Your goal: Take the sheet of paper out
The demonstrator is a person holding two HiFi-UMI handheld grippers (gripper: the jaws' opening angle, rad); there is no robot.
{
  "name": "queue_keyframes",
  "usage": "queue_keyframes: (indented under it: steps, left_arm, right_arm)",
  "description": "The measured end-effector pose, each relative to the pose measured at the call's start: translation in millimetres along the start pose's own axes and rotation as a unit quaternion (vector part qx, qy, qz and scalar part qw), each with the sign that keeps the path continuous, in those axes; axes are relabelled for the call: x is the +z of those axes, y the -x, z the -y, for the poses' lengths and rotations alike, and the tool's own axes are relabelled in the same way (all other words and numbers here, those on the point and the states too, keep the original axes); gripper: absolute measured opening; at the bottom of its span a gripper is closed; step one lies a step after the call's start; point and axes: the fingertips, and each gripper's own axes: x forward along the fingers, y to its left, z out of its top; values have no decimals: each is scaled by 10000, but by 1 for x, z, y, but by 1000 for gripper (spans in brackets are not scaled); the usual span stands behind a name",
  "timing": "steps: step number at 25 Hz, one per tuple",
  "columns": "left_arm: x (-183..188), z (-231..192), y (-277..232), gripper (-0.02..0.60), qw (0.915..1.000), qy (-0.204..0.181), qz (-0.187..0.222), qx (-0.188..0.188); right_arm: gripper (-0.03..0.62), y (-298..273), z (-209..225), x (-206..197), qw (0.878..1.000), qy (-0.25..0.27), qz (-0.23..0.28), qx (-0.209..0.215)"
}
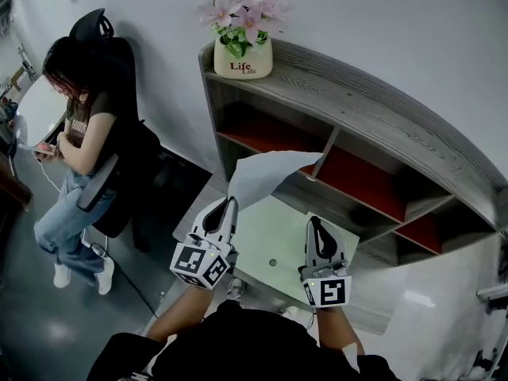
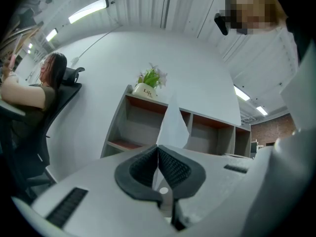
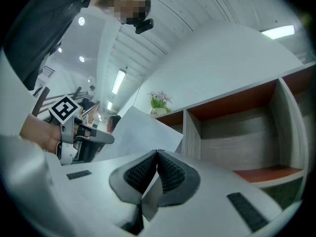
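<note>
The white sheet of paper [image 1: 266,175] stands up in the air in front of the shelf, curling to the right. My left gripper [image 1: 232,203] is shut on its lower left corner. In the left gripper view the sheet [image 2: 174,125] rises straight out of the closed left gripper [image 2: 158,149]. My right gripper [image 1: 312,221] is at the far edge of a pale green, folder-like flat cover [image 1: 274,248]. Its jaws [image 3: 157,154] are shut on a thin grey flap, seemingly that cover's edge. The right gripper view shows the sheet [image 3: 140,132] and the left gripper [image 3: 81,137] to its left.
A grey shelf unit [image 1: 373,117] with red-backed compartments stands right behind the sheet, and a flower pot [image 1: 243,58] sits on its left end. A person [image 1: 79,149] sits in a black office chair [image 1: 119,189] at the left. Grey floor lies below.
</note>
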Motion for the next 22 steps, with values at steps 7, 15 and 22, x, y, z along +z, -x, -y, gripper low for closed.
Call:
queue_keyframes:
  steps: [7, 15, 22]
  left_arm:
    - [1, -4, 1, 8, 9999, 151, 64, 55]
    - [-7, -5, 1, 8, 9998, 161, -39, 60]
    - [-10, 2, -1, 8, 9998, 168, -70, 2]
  right_arm:
    - [23, 0, -1, 5, 10000, 38, 37, 4]
    - [23, 0, -3, 4, 10000, 20, 27, 11]
    - [23, -2, -3, 5, 10000, -8, -38, 0]
